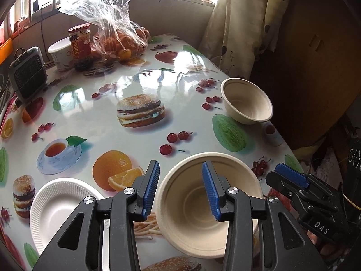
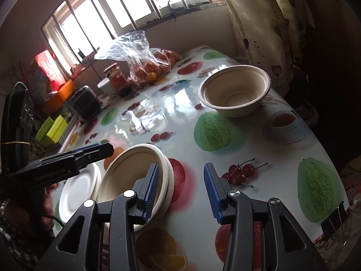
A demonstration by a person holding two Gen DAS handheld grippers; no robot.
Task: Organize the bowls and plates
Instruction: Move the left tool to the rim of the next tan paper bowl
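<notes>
A beige paper bowl (image 1: 191, 205) sits near the table's front edge, nested in another; the pair shows in the right wrist view (image 2: 133, 174). My left gripper (image 1: 180, 189) is open, its jaws straddling that bowl's near-left rim. A white paper plate (image 1: 56, 205) lies to the left, also in the right wrist view (image 2: 79, 189). A second beige bowl (image 1: 247, 101) stands at the table's right edge, also in the right wrist view (image 2: 234, 90). My right gripper (image 2: 180, 189) is open and empty beside the stacked bowls; it shows in the left wrist view (image 1: 291, 178).
At the far end of the fruit-print table (image 1: 144, 72) stand a bag of oranges (image 1: 121, 40), a red jar (image 1: 80, 45), a white cup (image 1: 59, 53) and a small grey heater (image 1: 28, 76). A curtain (image 1: 237, 27) hangs right. A binder clip (image 2: 334, 221) grips the table edge.
</notes>
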